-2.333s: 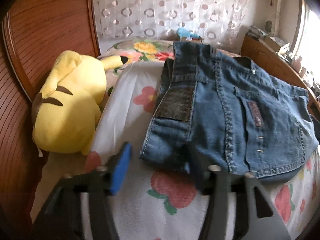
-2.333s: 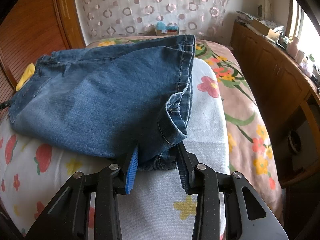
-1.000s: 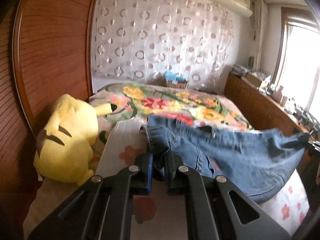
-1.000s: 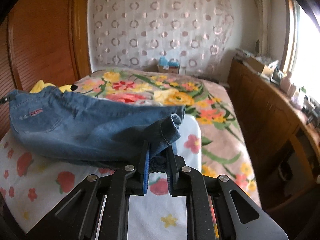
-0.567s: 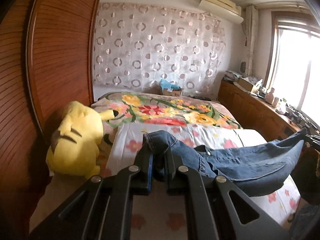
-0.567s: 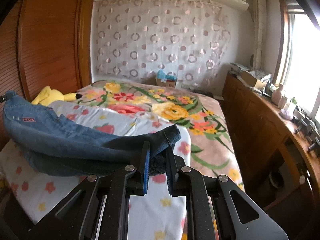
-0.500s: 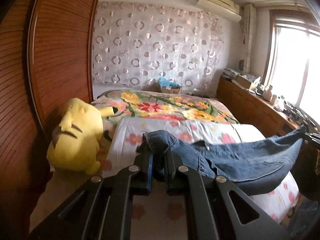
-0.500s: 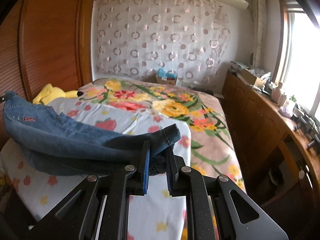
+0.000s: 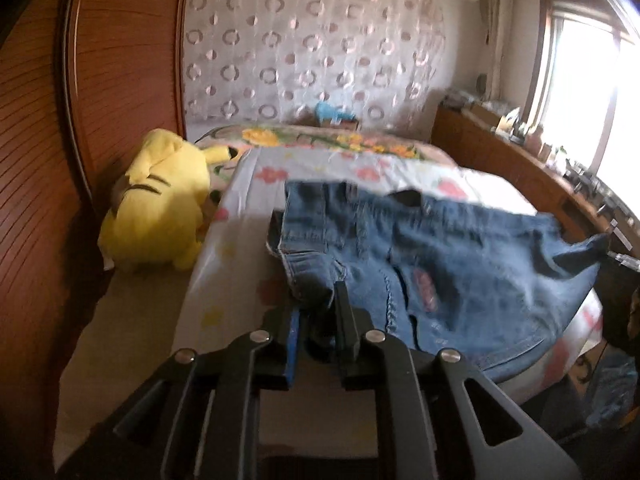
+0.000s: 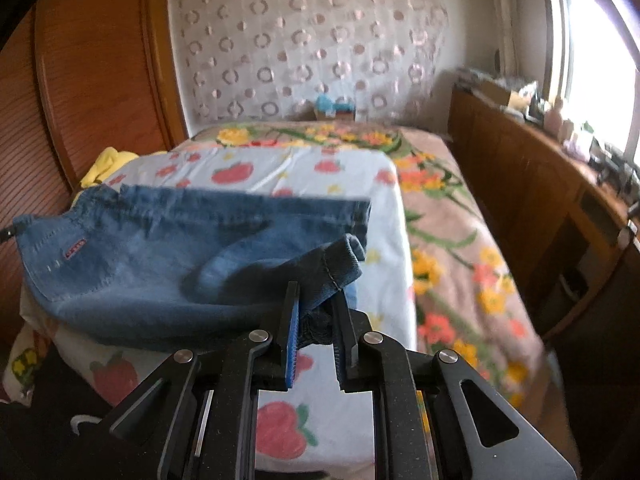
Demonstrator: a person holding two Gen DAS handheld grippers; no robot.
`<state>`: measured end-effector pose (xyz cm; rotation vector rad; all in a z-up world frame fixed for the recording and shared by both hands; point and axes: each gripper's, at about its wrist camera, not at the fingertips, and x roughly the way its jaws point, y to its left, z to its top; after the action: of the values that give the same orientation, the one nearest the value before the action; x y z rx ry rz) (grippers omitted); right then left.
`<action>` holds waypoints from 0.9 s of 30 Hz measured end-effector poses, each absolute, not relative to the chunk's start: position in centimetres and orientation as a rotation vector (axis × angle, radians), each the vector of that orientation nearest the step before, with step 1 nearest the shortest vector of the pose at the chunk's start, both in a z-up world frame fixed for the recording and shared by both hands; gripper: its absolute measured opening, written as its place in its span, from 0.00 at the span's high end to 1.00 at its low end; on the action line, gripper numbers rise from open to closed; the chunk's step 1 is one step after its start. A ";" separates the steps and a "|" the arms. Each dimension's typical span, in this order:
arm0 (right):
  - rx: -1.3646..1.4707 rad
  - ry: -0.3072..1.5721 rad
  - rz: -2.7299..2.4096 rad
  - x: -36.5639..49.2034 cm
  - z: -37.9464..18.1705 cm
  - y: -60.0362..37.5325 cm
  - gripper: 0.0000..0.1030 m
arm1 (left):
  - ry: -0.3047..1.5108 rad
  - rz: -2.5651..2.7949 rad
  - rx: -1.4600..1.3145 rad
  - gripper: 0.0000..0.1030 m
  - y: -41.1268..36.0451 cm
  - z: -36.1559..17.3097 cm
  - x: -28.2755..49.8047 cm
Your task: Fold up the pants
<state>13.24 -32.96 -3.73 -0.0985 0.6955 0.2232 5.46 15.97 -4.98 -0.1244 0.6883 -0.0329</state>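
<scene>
Both black two-finger grippers are clamped on denim here: the left gripper (image 9: 316,312) has a bunched corner of the blue denim pants (image 9: 432,264) pinched tight between its jaws, the fabric wadded up right at the fingertips. Over on the other side, the right gripper (image 10: 316,312) is clenched on a rolled hem edge of the same pants (image 10: 160,264), a thick cuff of cloth bulging out above its blue-padded finger (image 10: 293,344). The pants are stretched out between the two, spread wide across the white bedsheet printed with red fruit and flowers (image 9: 248,200), the near edge raised at the grippers and the far edge lying further up the sheet. A small red label and pale stitching show on the denim in both views. From the left wrist, the far corner of the pants runs out to the right edge of the bed, where a dark shape is holding it, too blurred to read clearly. A yellow plush toy with black stripes (image 9: 160,204) is slumped just beside the sheet, against the reddish-brown wooden headboard (image 9: 40,160). Beyond the sheet lies a pinkish floral blanket (image 10: 452,232), and a sheer curtain with ring patterns (image 10: 312,44) hangs at the back wall.
</scene>
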 end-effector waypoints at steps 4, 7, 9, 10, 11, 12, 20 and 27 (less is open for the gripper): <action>-0.052 0.705 0.216 12.7 -4.8 -33.4 0.86 | 0.707 -0.019 -0.108 0.80 16.0 -5.5 4.6; -0.024 0.716 0.215 12.4 -5.0 -34.0 0.84 | 0.706 -0.027 -0.104 0.77 16.4 -5.3 4.2; -0.013 0.719 0.213 12.2 -5.2 -34.1 0.82 | 0.690 -0.026 -0.105 0.72 16.6 -5.0 3.6; -0.006 0.719 0.212 12.0 -5.3 -34.3 0.80 | 0.685 -0.026 -0.102 0.71 16.6 -4.9 3.3; -0.001 0.720 0.212 11.8 -5.5 -34.3 0.78 | 0.683 -0.028 -0.098 0.70 16.4 -4.7 3.1; 0.007 0.721 0.211 11.7 -5.5 -34.3 0.73 | 0.682 -0.032 -0.093 0.69 16.3 -4.7 3.0; 0.046 0.713 0.223 10.7 -6.0 -34.0 0.58 | 0.657 -0.120 -0.055 0.66 12.8 -3.3 3.0; 0.071 0.681 0.217 10.2 -5.5 -34.1 0.58 | 0.671 -0.187 -0.042 0.64 9.6 -3.7 4.6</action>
<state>10.21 -34.08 -5.49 0.0713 0.6807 0.2167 4.55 9.63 -3.70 -0.0423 0.6715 -0.1870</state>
